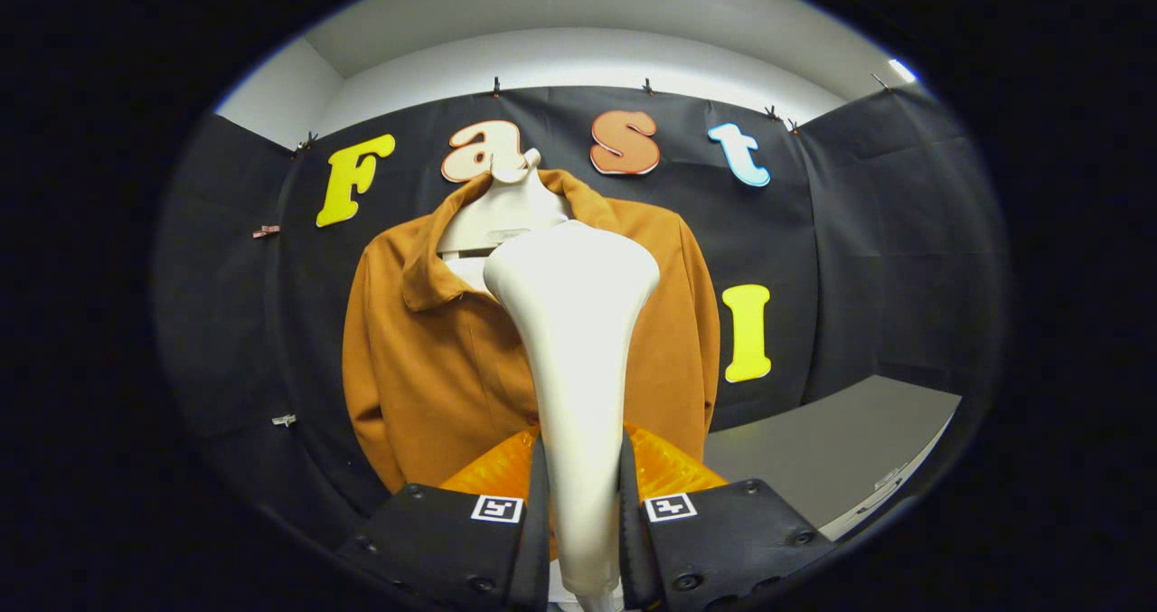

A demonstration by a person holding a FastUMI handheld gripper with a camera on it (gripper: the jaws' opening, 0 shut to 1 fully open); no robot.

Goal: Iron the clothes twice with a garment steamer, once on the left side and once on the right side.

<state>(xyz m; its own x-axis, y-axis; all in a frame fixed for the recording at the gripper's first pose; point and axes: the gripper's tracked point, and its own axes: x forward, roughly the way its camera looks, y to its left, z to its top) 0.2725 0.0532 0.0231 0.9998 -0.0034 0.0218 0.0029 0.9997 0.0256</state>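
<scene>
A brown-orange jacket (434, 359) hangs on a white hanger (502, 210) against the booth's black wall, straight ahead of me. My gripper (580, 494) is shut on the white garment steamer (574, 323), both fingers pressing on its slim handle. The steamer stands upright between the fingers and its wide head covers the jacket's middle, just below the collar. Whether the head touches the cloth I cannot tell. The jacket's front opening is hidden behind the steamer.
A grey table (832, 449) lies low to the right of the jacket. Small clips (266, 231) pin the black cloth wall on the left. A white wall and ceiling rise above the cloth.
</scene>
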